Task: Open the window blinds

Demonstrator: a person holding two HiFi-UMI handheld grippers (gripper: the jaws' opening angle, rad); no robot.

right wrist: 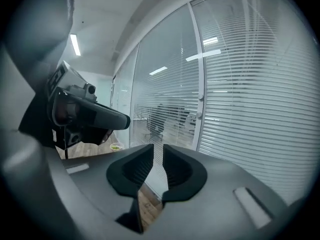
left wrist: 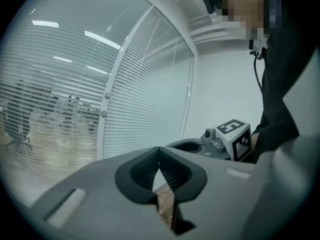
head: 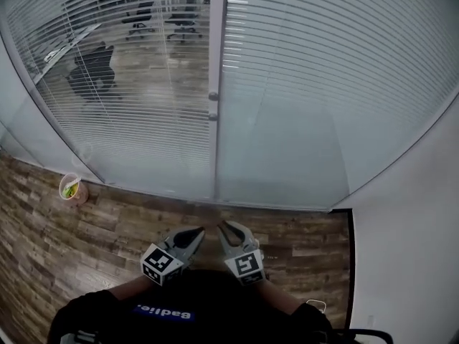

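Pointing at the blinds [head: 301,84], left hand-held gripper [head: 199,231] beside right hand-held gripper [head: 224,226].

Cup [head: 72,188] contents too small to ID, poss. greenish; blinds [head: 323,84] cropped at top.

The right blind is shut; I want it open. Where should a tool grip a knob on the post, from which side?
Probably the upper knob, by its round rim, jaws either side, straight in from the room: it sticks out of the post toward you. Whether it or the lower knob drives the right blind, I can't tell.
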